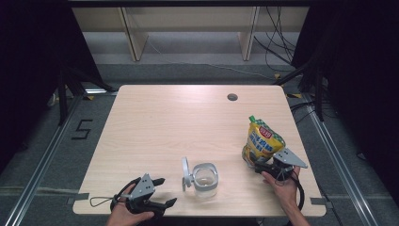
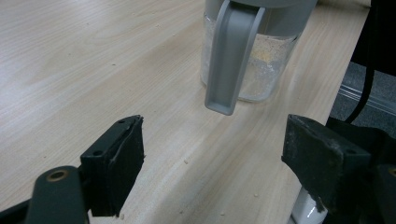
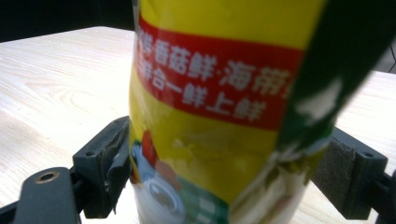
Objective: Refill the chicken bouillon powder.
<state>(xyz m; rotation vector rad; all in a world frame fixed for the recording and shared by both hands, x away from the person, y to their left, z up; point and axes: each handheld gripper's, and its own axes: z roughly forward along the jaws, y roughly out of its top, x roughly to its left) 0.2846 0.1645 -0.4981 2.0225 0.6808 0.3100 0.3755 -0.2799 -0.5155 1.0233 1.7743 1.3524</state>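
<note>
Near the bench's [image 1: 155, 117] right edge the right gripper [image 1: 267, 167] pinches the lower part of an upright yellow pouch [image 1: 262, 140], while the left gripper [image 1: 162, 192], jaws spread and empty, sits at the near edge just beside the open-lidded clear jar [image 1: 205, 180].

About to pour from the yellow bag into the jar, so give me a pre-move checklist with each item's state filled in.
1. Right gripper shut on the yellow bag: ok, jaws press both sides in the right gripper view.
2. Bag upright: ok.
3. Bag's green top corner opened: cannot tell.
4. Jar lid swung open: ok, mouth faces up.
5. Left gripper steadying the jar: not ok, jaws open and apart from the jar.
6. Table between bag and jar free: ok.
</note>
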